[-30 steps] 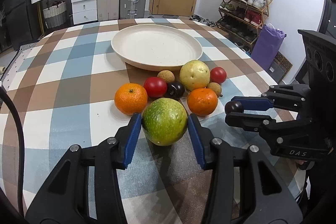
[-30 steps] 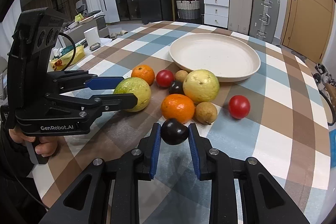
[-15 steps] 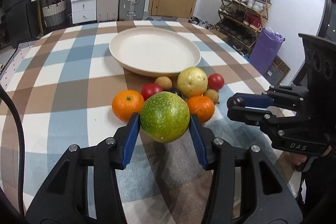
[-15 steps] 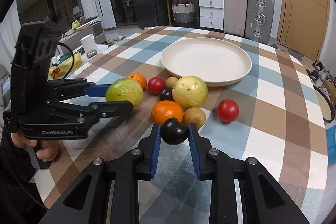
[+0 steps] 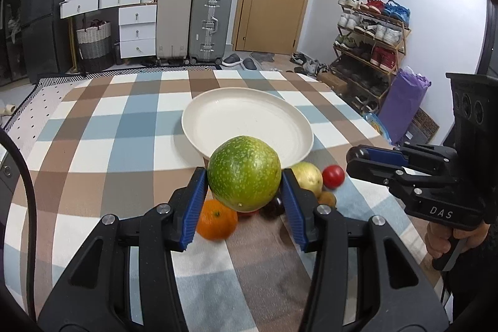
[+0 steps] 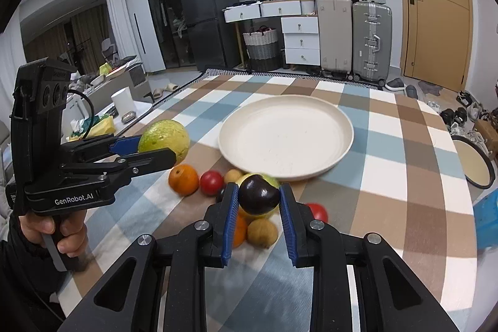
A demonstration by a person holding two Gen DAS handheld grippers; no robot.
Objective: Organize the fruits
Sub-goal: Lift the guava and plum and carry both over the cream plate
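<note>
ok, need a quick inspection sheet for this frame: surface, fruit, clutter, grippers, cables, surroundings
Surface: checked tablecloth, flat.
Job's things: cream plate holds nothing; green fruit and dark plum held above the table; oranges, tomatoes, a yellow fruit and small brown fruits loose in front of the plate.
Clutter: nothing seen on the table besides the fruit.
Grippers: left hand-held gripper shut on the green fruit; right hand-held gripper shut on the dark plum.
Cables: black cable at the left gripper's side.
Surroundings: suitcases, drawers, shoe rack, door.
</note>
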